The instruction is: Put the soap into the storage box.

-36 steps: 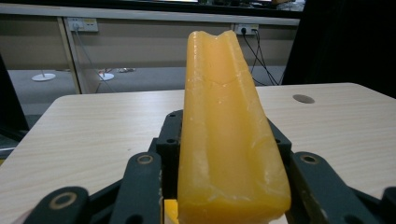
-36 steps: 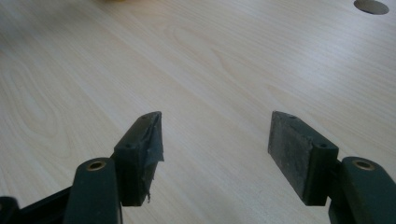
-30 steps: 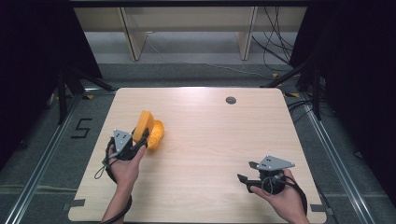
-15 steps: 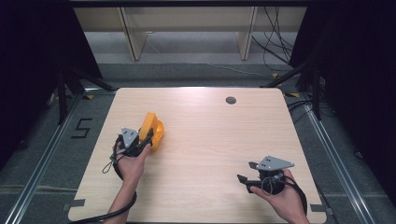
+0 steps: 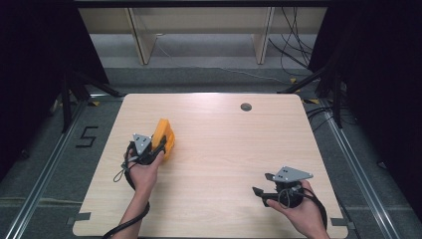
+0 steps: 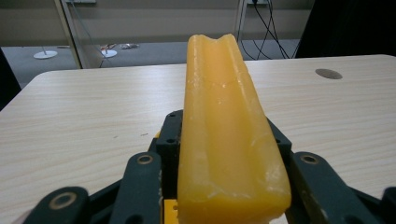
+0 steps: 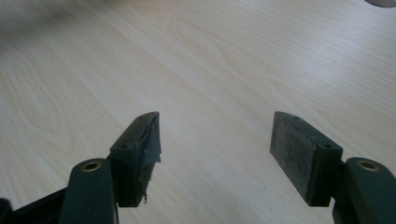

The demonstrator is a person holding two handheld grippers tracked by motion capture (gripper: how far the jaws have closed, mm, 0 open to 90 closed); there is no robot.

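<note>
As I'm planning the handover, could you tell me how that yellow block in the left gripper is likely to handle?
The yellow block juts out from the left gripper without sagging, so probably stiff. Its glossy, waxy surface may be slippery. Its ragged edges hint it could chip.

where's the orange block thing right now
The long orange-yellow block sits on the left part of the light wooden table in the high view, clamped in the left gripper, far from the right gripper.
</note>
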